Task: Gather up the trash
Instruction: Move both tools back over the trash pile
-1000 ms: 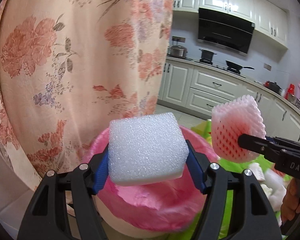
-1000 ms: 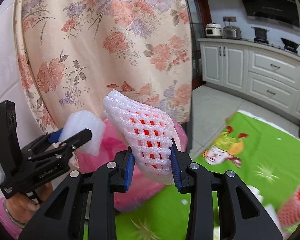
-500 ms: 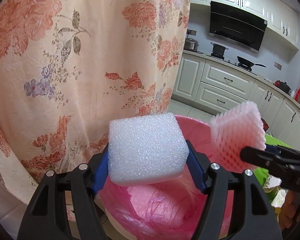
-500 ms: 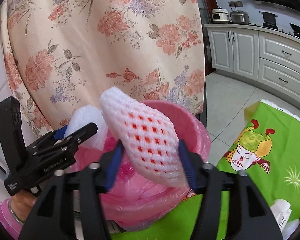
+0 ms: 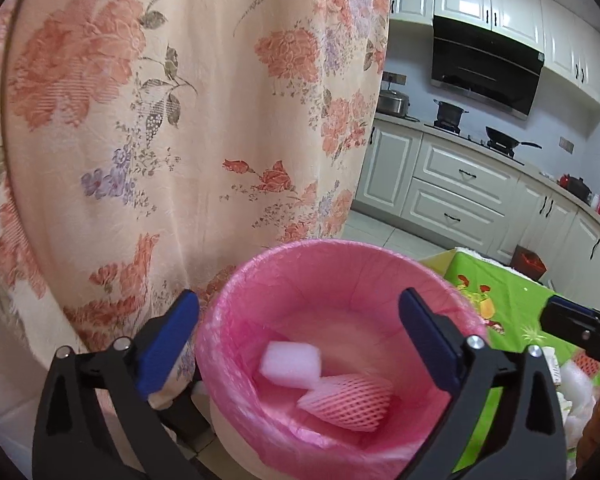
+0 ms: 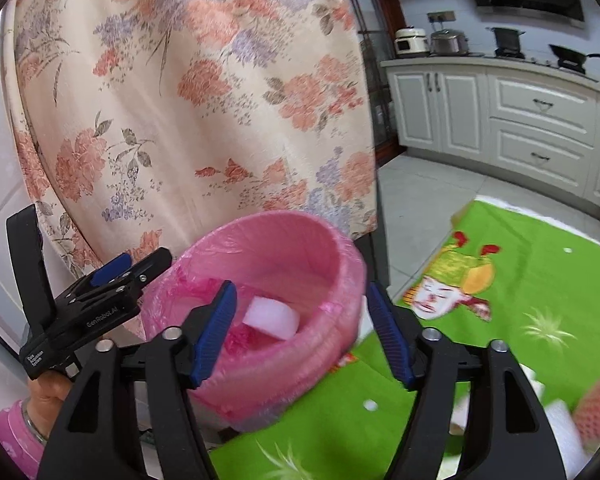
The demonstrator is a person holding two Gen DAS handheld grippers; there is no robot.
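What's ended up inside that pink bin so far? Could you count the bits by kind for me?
Inside the pink-lined bin, as the left wrist view shows it:
White foam block: 1
Pink foam fruit net: 1
Total: 2

Left wrist view: close above the pink-lined bin (image 5: 228,316), angled downward into its opening between the left gripper (image 5: 300,340) fingers; floral curtain (image 5: 160,120) behind, kitchen cabinets (image 5: 460,184) far right. Right wrist view: likewise near and tilted down, set further right, over the green mat (image 6: 520,280). Shared by both: bin (image 6: 340,264), curtain (image 6: 200,80), cabinets, each other's gripper at frame edge.
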